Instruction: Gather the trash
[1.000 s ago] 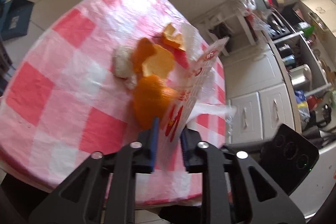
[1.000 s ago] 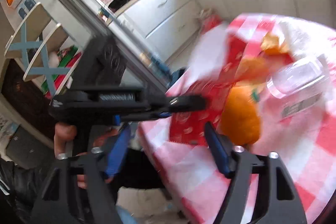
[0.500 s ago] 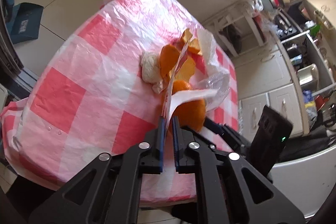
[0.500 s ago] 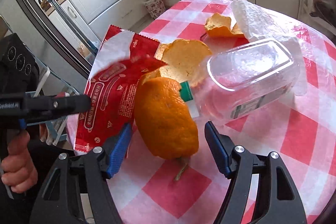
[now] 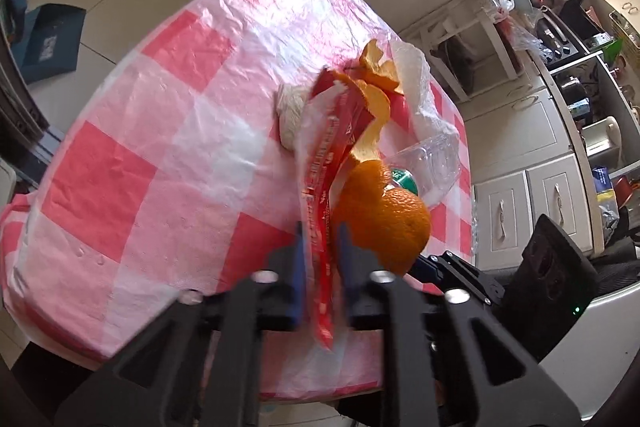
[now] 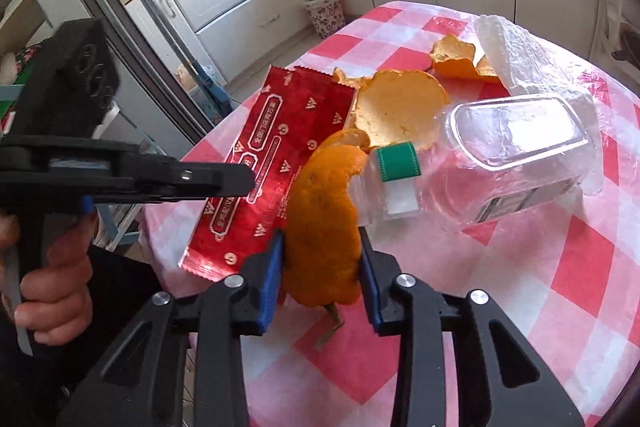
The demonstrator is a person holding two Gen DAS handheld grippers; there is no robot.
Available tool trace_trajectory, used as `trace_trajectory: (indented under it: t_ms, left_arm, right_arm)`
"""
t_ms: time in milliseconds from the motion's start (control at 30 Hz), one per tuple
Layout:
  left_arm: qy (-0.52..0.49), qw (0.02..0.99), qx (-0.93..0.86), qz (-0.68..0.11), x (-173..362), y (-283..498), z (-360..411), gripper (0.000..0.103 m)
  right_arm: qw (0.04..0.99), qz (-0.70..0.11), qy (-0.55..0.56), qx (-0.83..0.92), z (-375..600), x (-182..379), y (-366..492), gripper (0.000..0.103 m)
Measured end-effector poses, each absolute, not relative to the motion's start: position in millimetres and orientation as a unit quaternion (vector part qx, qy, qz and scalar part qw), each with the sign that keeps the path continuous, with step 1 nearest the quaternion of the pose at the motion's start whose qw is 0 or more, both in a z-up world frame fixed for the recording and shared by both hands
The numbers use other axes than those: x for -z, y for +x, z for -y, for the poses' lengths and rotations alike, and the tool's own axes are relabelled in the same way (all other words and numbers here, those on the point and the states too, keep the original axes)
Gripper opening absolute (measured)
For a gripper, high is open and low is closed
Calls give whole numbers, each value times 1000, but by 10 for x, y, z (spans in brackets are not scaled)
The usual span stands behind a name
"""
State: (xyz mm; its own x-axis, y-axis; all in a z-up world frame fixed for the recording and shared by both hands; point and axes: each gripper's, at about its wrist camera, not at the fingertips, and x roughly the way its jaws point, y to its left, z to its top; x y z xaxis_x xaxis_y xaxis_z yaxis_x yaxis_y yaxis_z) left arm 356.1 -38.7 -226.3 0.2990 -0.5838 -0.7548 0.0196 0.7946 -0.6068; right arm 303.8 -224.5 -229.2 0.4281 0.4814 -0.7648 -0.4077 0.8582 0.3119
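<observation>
Both grippers already have trash in them. The left gripper has just pinched down on the red wrapper, its jaws pressed nearly together on the foil, which stands up off the table. The right gripper has been closing too and now clamps the large orange peel between its blue pads, just in front of the clear plastic bottle. Neither piece looks carried away yet; I judge the collecting barely started. Left around the bottle: the flat peel touching its green cap, a smaller peel behind it, the white crumpled plastic at its far side, and a pale wad beyond the wrapper. No bin or bag for the trash is in view.
</observation>
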Motion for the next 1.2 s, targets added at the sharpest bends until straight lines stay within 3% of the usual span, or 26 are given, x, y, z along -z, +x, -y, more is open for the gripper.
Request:
trace_trajectory:
  t_ms: [167,333,633,933,1200]
  left_arm:
    - [-240,783,203,-537,2126,3502,412,0]
    - [-245,791,211,-520,2026,3455,378,0]
    - [-229,827,205,-471,1782,3341,336,0]
    - [-185,865,188,-426,1493,3210,329,0]
    - [-192,866,191,-421,1455,3159,311,0]
  right_arm:
    - [847,-454,42,-273,2379,2212,2876,26]
    - [854,-440,47,-275,2522,2092,2719,12]
    - [853,-433,66,-285,2532,2006,2697,7]
    - [820,-400,208,-352,2769,1795,2683,7]
    - [802,-322,325,-384,3141,1530,2685,7]
